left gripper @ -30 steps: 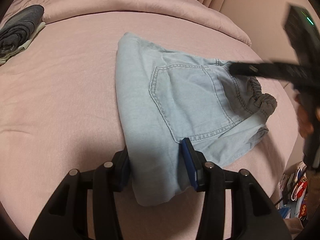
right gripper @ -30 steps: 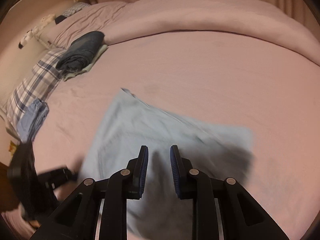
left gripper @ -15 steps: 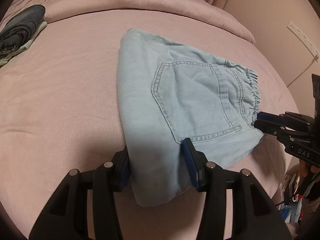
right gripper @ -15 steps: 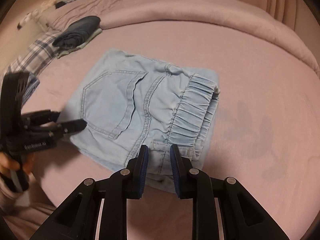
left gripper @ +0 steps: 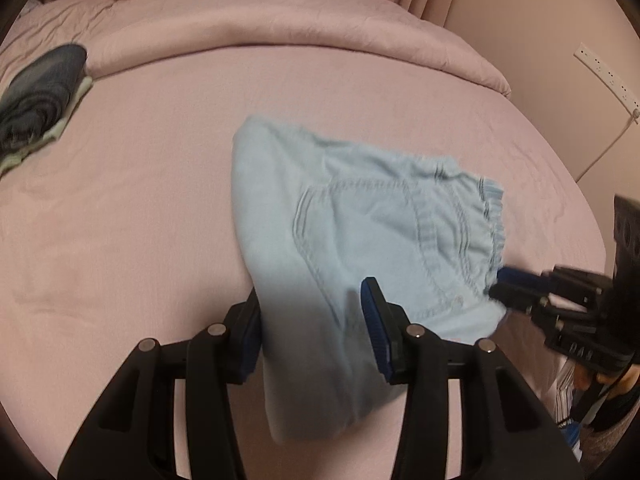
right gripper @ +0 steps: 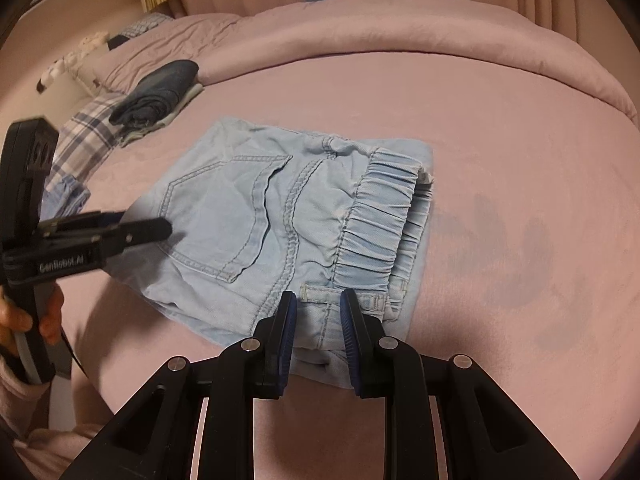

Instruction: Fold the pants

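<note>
Pink bed (right gripper: 500, 128) carries everything; nearest, the right hand-held gripper (right gripper: 316, 312) stands part-open astride the pants (right gripper: 256, 216) at their waistband corner; the left hand-held gripper (left gripper: 310, 320) gapes wide around the folded edge opposite; neither clamps cloth. Soft, light denim will likely sag; take the thicker waistband seam. Beyond the pants lies dark folded clothing (right gripper: 160, 92).

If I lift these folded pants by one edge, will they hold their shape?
Probably not: the pants lie in soft, creased layers, so they would likely sag and unfold. The gathered waistband looks thicker, perhaps a surer hold.
</note>
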The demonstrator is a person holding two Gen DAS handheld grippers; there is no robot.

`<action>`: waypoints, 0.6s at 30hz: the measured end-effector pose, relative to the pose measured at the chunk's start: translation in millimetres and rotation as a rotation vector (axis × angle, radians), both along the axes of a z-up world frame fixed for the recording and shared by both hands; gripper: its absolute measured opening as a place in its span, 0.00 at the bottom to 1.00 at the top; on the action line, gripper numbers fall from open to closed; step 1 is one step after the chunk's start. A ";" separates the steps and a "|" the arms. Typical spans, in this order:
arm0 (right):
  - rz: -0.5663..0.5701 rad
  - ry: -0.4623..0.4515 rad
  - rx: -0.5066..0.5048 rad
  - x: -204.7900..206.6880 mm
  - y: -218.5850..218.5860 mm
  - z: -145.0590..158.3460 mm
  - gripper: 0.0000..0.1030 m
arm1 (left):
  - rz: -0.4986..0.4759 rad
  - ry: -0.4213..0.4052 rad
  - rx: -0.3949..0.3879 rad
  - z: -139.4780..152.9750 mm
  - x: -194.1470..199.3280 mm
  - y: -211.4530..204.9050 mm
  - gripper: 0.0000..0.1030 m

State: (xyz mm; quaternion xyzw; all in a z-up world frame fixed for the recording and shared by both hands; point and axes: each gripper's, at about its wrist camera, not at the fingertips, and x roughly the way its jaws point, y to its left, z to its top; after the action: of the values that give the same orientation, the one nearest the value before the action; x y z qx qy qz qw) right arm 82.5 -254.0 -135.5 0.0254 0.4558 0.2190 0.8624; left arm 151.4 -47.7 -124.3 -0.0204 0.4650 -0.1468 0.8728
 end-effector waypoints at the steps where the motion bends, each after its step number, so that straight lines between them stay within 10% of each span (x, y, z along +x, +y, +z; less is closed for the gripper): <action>1: -0.001 0.001 0.005 -0.1 0.1 -0.1 0.23 | 0.000 -0.008 0.004 2.6 4.2 -2.1 0.43; 10: -0.007 0.010 0.035 -1.9 -2.2 -1.1 0.23 | 0.067 -0.039 0.025 19.8 41.6 6.9 0.43; 18: -0.005 0.020 0.057 1.1 -5.5 -2.4 0.23 | -0.068 0.010 0.087 6.4 61.6 -19.2 0.43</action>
State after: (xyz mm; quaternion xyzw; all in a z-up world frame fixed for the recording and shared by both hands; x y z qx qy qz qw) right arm 83.7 -259.6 -137.9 0.0532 0.4578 0.2296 0.8572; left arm 213.0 -66.9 -117.8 0.0326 0.4756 -0.1559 0.8651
